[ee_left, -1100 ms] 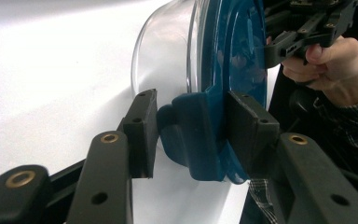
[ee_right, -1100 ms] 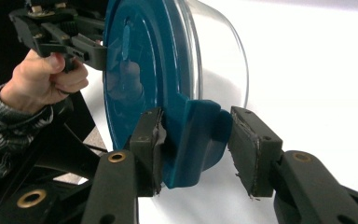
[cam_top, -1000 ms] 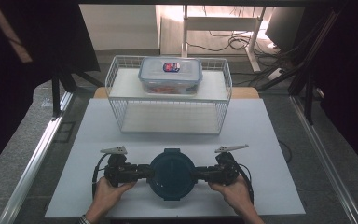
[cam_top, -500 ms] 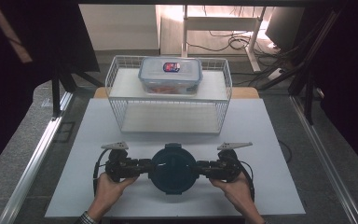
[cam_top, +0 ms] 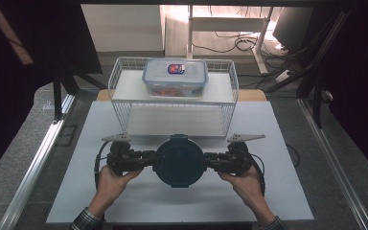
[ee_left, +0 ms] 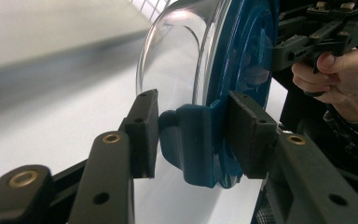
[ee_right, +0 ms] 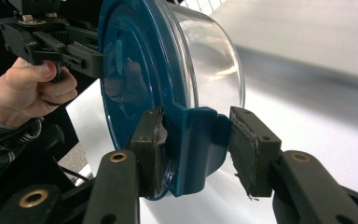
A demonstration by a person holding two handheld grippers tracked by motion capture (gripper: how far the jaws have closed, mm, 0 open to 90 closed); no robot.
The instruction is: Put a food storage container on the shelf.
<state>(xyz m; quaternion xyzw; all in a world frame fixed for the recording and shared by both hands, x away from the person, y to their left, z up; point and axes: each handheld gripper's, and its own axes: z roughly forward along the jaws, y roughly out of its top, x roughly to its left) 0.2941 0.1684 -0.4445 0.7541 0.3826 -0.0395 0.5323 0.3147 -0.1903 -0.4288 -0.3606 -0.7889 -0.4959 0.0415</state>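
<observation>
- Slippage is your main risk: each gripper holds the round container (cam_top: 179,160) by one small blue latch tab, so a twist or an uneven lift between your hands could pull a tab out of its pads.
- Your left gripper (ee_left: 193,137) has its jaws partway closed around the left tab (ee_left: 196,142); the pad on the lid side presses it, while the pad on the bowl side looks just touching or a hair off, so that hold may be loose.
- Your right gripper (ee_right: 196,151) is likewise half closed on the right tab (ee_right: 198,144); one pad sits tight, the other shows a slight gap, and its rubber facing looks frayed at the edge.
- A tab could also flip open under load and free the lid (ee_right: 135,70).
- The container hangs between the grippers, above the white table (cam_top: 287,191) near its front edge, well short of the wire basket (cam_top: 124,103).
- The bowl (ee_left: 177,51) is clear, smooth and domed, hard plastic or glass; the lid is glossy blue plastic with ridges.
</observation>
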